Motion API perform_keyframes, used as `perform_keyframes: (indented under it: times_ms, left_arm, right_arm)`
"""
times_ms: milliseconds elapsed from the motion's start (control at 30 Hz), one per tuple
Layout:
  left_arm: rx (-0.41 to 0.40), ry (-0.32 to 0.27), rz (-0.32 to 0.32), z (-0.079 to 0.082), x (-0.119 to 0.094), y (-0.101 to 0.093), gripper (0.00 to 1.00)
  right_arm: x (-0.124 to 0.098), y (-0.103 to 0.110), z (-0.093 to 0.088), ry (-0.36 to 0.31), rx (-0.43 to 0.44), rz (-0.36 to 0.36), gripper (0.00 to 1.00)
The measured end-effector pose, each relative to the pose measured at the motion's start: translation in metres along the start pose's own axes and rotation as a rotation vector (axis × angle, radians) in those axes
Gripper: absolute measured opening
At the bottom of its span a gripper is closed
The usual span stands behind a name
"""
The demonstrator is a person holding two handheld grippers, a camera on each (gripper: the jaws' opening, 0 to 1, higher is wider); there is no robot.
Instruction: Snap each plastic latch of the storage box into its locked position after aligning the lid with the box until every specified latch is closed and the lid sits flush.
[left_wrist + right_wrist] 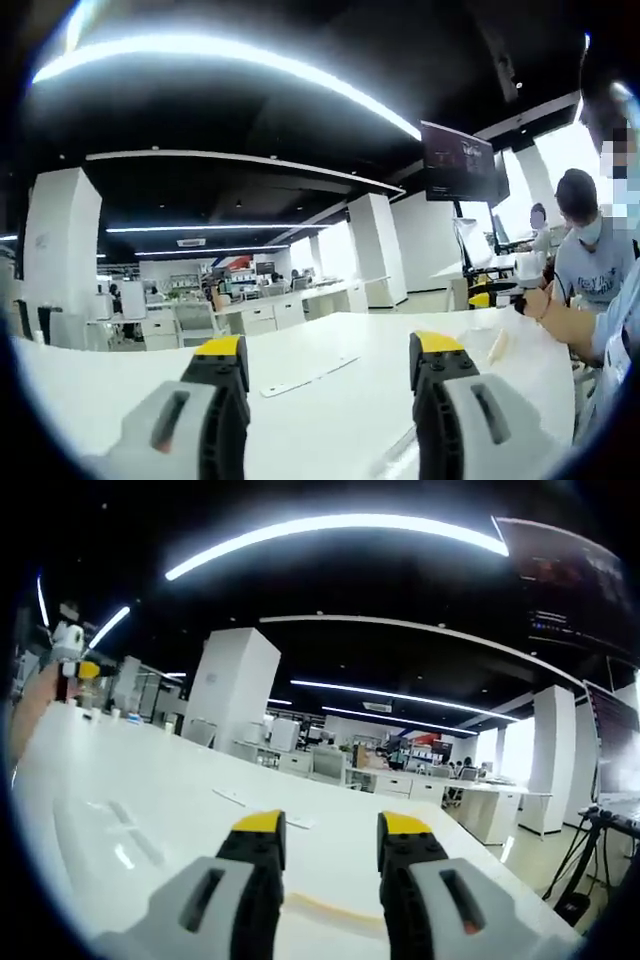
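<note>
In the left gripper view, the left gripper [335, 365] rises from the bottom edge with its two grey, yellow-tipped jaws set well apart and nothing between them. Beyond the tips stretches a smooth, glossy white worktop [330, 340]. A flat white strip [308, 376] lies on it between the jaws, further out toward the middle of the worktop. Near the worktop's right edge sits a pale, translucent plastic piece [497, 345] — whether it is the box's lid or a bag cannot be told, and no latches can be made out. Just beyond that edge a person [592, 262] in a grey shirt sits, and a dark monitor [460, 162] hangs overhead.

In the right gripper view, the right gripper [330, 842] shows the same grey bodies and yellow tips, the jaws apart and empty. The white worktop [150, 780] runs away to the left, shiny enough to carry reflections. Just past the tips, at the near edge, a clear curved rim with a yellowish tint [330, 908] crosses between the jaws — probably part of the storage box, though too little shows to be sure. At the far left a hand [35, 705] holds another yellow-tipped gripper [88, 669].
</note>
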State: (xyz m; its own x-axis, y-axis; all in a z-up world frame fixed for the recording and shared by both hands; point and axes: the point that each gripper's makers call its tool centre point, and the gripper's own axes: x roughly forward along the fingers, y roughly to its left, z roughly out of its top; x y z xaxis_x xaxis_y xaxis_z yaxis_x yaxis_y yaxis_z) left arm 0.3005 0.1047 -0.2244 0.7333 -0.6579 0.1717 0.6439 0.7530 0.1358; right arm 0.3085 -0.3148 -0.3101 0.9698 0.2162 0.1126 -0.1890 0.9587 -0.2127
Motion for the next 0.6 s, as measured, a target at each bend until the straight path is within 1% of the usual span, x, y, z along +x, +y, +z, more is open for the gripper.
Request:
perform_keyframes:
  times_ms: [167, 200, 300, 500, 600]
  left_arm:
    - [0.007, 0.032, -0.043, -0.003, 0.016, -0.012, 0.64]
    - [0.005, 0.059, -0.105, -0.005, 0.029, -0.026, 0.64]
    - [0.003, 0.065, -0.115, -0.006, 0.032, -0.029, 0.65]
    - [0.026, 0.103, -0.186, -0.01, 0.054, -0.055, 0.65]
    - [0.025, 0.107, -0.199, -0.009, 0.059, -0.058, 0.65]
  right_arm:
    - [0.001, 0.003, -0.001, 0.004, 0.0, 0.008, 0.35]
    - [0.002, 0.005, 0.0, 0.003, -0.002, 0.016, 0.35]
    - [0.002, 0.005, 0.0, 0.003, -0.003, 0.017, 0.35]
    - [0.004, 0.006, -0.002, 0.012, -0.011, 0.019, 0.35]
    - [0.004, 0.005, -0.002, 0.012, -0.008, 0.016, 0.35]
